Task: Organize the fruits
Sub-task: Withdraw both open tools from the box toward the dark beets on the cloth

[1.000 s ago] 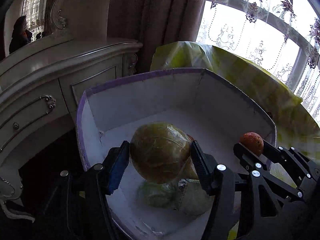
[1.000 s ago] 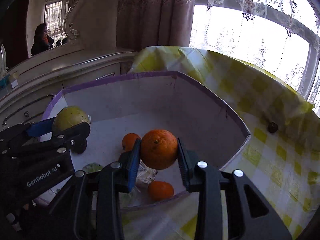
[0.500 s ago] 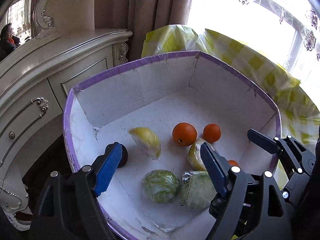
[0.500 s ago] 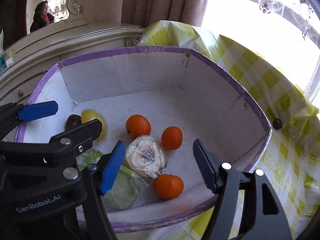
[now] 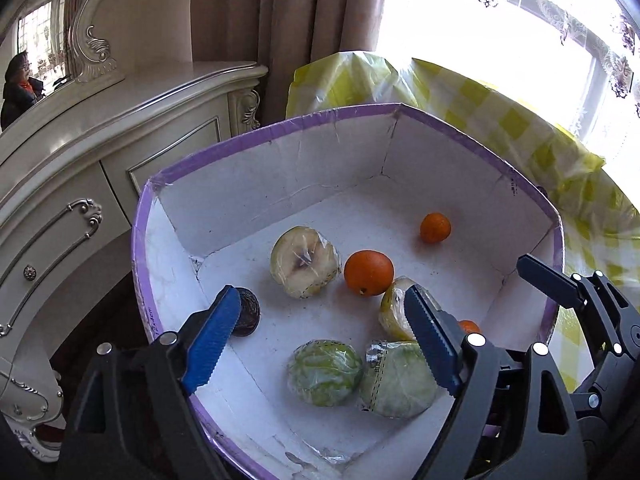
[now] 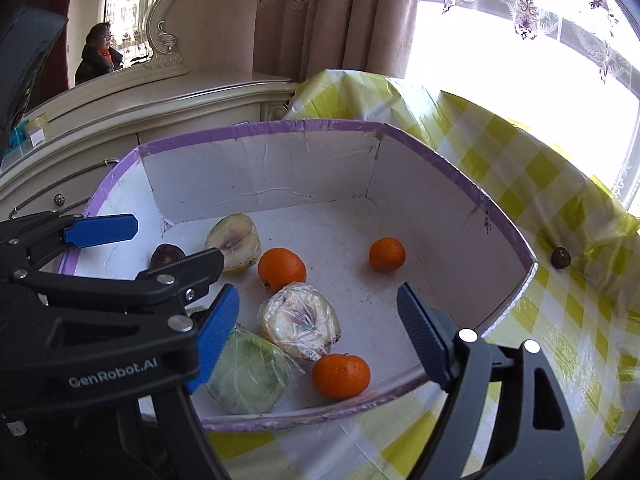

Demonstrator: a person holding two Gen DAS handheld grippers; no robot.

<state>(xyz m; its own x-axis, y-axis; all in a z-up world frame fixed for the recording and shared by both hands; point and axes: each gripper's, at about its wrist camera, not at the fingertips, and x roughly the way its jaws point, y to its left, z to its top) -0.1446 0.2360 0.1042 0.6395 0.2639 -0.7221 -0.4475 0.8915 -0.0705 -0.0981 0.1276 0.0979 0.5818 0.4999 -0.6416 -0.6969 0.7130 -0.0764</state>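
Orange (image 6: 281,269) dropped into box (image 6: 460,176); right tool (image 6: 320,334) opening, empty above.

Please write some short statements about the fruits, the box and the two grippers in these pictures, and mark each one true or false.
1. Three oranges lie in the box. True: one near the middle, one farther back, one by the near wall.
2. The right gripper holds an orange. False: its jaws are opening and nothing is gripped.
3. The left gripper is shut on a wrapped fruit. False: its jaws are opening, with nothing pressed between them.
4. A small dark fruit lies outside the box on the checked cloth. True.
5. The box is empty. False: it holds oranges and wrapped fruits.
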